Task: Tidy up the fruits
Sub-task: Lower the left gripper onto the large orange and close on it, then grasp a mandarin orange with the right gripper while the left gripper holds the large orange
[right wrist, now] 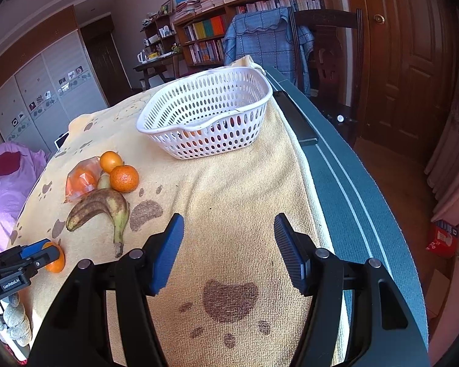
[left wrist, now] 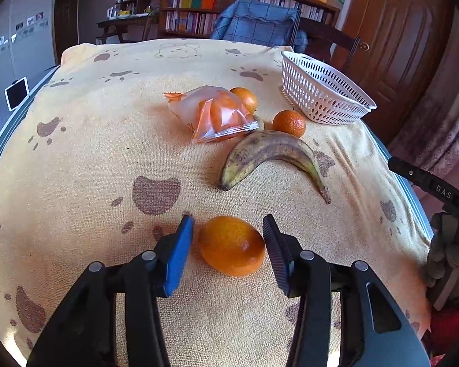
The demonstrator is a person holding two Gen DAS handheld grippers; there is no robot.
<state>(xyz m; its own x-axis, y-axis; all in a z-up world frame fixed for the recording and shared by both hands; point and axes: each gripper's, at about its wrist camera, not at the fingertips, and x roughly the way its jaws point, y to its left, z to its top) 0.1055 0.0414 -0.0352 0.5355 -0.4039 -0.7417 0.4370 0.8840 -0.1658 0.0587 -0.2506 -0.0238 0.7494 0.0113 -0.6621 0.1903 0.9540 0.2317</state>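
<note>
An orange (left wrist: 232,246) lies on the yellow paw-print towel (left wrist: 91,159) between the pads of my left gripper (left wrist: 228,223). Its right pad is at the peel, while a thin strip of towel shows beside the blue left pad (left wrist: 180,250). In the right wrist view this gripper (right wrist: 46,252) sits at the far left around the same orange (right wrist: 55,263). My right gripper (right wrist: 228,223) stands open over bare towel. A spotted banana (left wrist: 275,153), a mandarin (left wrist: 289,123) and another orange (left wrist: 244,98) lie farther off. The white basket (left wrist: 321,98) stands at the back right.
A clear bag of orange pieces (left wrist: 214,116) lies beside the fruit. Orange and red show through the holes in the basket wall (right wrist: 205,140). A gloved hand (left wrist: 446,244) is at the right edge. The table edge (right wrist: 336,183) runs along the right, with a chair (right wrist: 290,39) behind.
</note>
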